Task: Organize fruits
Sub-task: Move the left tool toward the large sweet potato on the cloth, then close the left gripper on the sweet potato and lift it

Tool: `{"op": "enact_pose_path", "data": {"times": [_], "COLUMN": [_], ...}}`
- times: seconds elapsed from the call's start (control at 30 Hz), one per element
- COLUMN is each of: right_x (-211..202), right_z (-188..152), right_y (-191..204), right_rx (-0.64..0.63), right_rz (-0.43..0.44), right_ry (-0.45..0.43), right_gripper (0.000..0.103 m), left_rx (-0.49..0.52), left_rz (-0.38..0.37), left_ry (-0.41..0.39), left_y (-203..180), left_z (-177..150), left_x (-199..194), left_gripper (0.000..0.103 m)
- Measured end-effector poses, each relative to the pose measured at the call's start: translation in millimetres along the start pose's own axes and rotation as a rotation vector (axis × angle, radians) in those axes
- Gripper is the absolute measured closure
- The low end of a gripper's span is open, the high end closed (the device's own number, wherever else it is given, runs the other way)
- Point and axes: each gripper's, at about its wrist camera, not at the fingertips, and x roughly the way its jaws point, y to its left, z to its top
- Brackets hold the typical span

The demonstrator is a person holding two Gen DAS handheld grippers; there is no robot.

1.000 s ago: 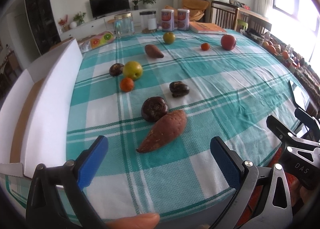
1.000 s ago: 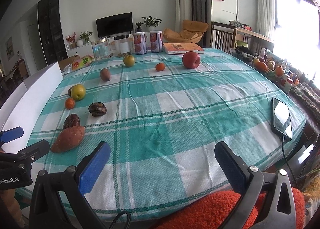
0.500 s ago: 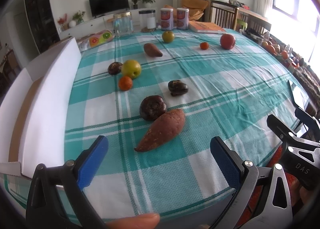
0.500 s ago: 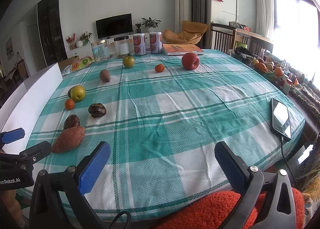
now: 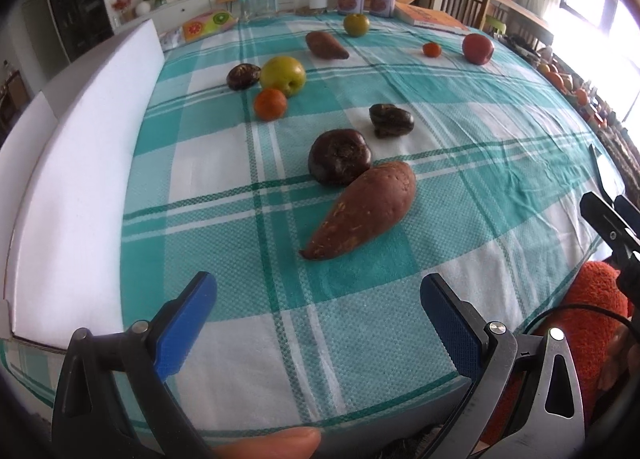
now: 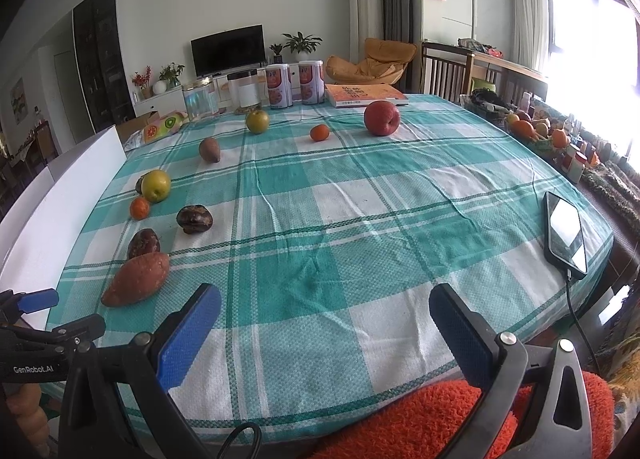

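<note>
Two empty grippers, left gripper [image 5: 318, 301] and right gripper [image 6: 324, 311], jaws apart; grasping the tapered sweet potato [image 5: 362, 211] risks nudging the touching dark fruit [image 5: 340, 156].

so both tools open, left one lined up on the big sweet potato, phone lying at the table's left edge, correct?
Not quite: the phone lies at the table's right edge, per the right wrist view. Left tool and right tool are open; the big sweet potato sits ahead of the left one.

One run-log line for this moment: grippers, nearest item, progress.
left gripper: open, empty | right gripper: open, empty | nearest: sweet potato ahead of left fingers, touching dark fruit | progress: nothing grasped
</note>
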Motion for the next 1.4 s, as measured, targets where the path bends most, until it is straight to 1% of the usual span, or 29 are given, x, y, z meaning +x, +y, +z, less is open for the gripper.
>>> {"op": "enact_pose_path", "data": {"times": [0.17,0.27,0.37,0.4,0.47,0.53,0.57,0.6,0.67,0.7,0.73,0.8,0.83,0.87,0.93,1.0,1.03,1.07,1.1,1.13,1.17,1.23,1.33,1.37,1.4], "right_x": [1,1,1,1,1,1,1,1,1,1,1,1,1,2,1,1,1,1,1,2,2,3,4,4,5], "right_z": [-1,-1,-1,-1,-1,-1,-1,-1,-1,-1,-1,-1,-1,-1,-2,-1,-1,-1,-2,-2,-2,-2,-2,-2,-2], "right_y": [-1,-2,-3,-3,-3,-3,-3,-4,-4,-4,-4,-3,-3,-3,-4,-4,-4,-4,-4,-5,-6,-5,-6,-7,-7], "right_rx": [0.011,0.010,0.013,0.012,0.014,0.017,0.016,0.015,0.013,0.015,0.014,0.015,0.016,0.016,0.015,0.016,0.016,0.017,0.019,0.020,0.023,0.025,0.029,0.032,0.035], "right_rz": [0.003,0.004,0.006,0.006,0.008,0.010,0.010,0.010,0.009,0.009,0.008,0.008,0.009,0.009,0.008,0.008,0.008,0.007,0.008,0.009,0.011,0.015,0.019,0.021,0.023], "right_ry": [0.006,0.005,0.003,0.005,0.007,0.007,0.007,0.007,0.007,0.006,0.005,0.003,0.004,0.005,0.006,0.005,0.005,0.004,0.004,0.004,0.007,0.014,0.016,0.018,0.023], "right_gripper": [0.000,0.000,0.000,0.000,0.000,0.000,0.000,0.000,0.000,0.000,0.000,0.000,0.000,0.000,0.000,0.000,0.000,0.000,0.000,0.000,0.000,0.000,0.000,0.000,0.000], "left_rx": [0.042,0.048,-0.014,-0.013,-0.007,0.026,0.039,0.052,0.060,0.069,0.091,0.164,0.204,0.241,0.292,0.297,0.286,0.272,0.259,0.245,0.227,0.199,0.155,0.144,0.141], "left_rz": [0.030,0.049,0.010,0.021,0.013,-0.005,-0.019,-0.025,-0.027,-0.035,-0.064,-0.178,-0.219,-0.238,-0.242,-0.238,-0.244,-0.256,-0.251,-0.249,-0.255,-0.264,-0.229,-0.227,-0.231], "left_ry": [0.022,0.074,0.081,0.078,0.049,0.009,0.005,0.013,0.062,0.061,0.038,0.006,0.002,-0.004,-0.011,-0.006,-0.005,-0.010,-0.006,-0.004,-0.008,-0.007,0.015,0.016,0.016], "left_y": [-7,-6,5,7,10,10,11,12,12,11,9,1,-5,-11,-20,-24,-23,-22,-20,-19,-16,-8,4,8,10], "left_z": [-2,-4,-4,-4,-6,-5,-4,-3,4,9,13,22,26,30,37,44,46,46,46,45,44,37,21,16,13], "left_x": [18,33,37,37,36,38,38,38,40,39,36,28,26,25,29,35,35,34,34,34,32,24,12,9,6], "left_gripper": [0.001,0.001,0.000,0.000,0.000,0.000,0.000,0.000,0.001,0.002,0.002,0.002,0.002,0.002,0.002,0.003,0.007,0.035,0.051,0.057,0.060,0.061,0.061,0.063,0.063]}}
